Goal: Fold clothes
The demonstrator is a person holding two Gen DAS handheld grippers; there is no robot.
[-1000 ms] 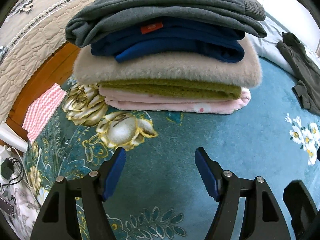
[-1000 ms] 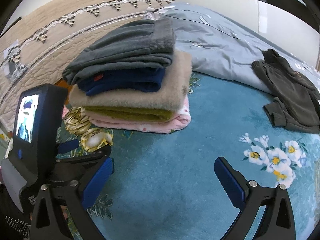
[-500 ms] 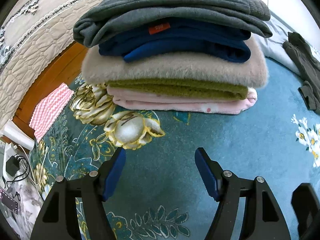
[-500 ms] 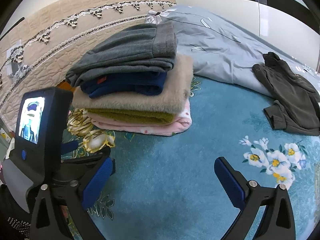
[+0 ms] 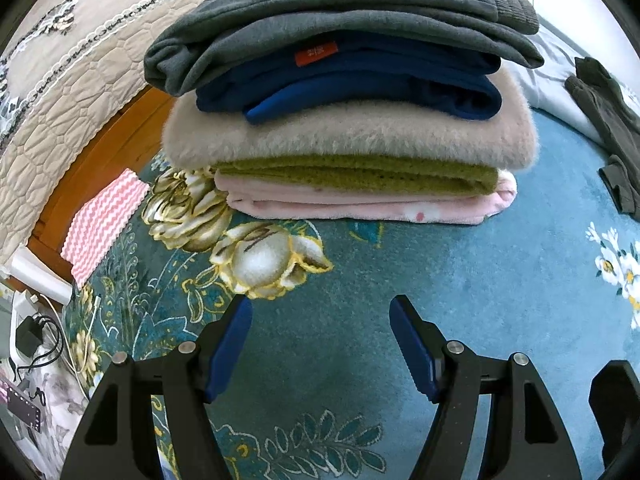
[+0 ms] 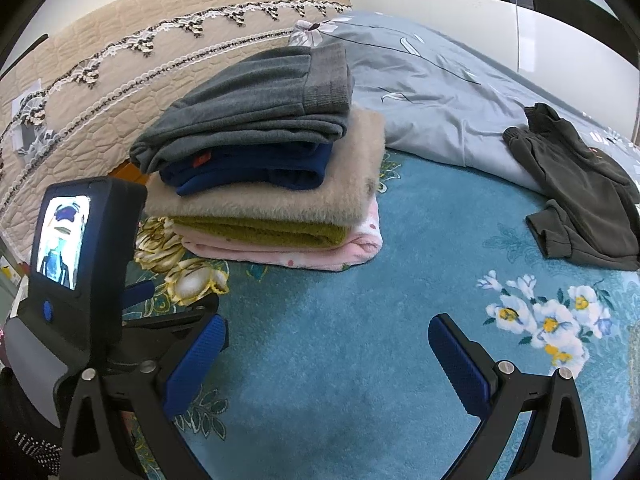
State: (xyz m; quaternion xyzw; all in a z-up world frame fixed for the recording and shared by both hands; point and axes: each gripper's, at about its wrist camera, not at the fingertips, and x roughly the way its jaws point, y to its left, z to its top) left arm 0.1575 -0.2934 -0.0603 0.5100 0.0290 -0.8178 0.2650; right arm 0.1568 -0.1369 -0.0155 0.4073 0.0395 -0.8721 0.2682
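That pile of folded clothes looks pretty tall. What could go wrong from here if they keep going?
The folded stack is already five layers high and the grey top piece overhangs the navy one, so adding more might tip it. The unfolded dark garment lies apart, partly on the rumpled grey quilt; dragging it could pull the quilt along. Both tools, left and right, are open and empty.

Neat stack of folded clothes (image 6: 264, 184), grey on top, unfolded dark garment (image 6: 580, 192) lying well apart
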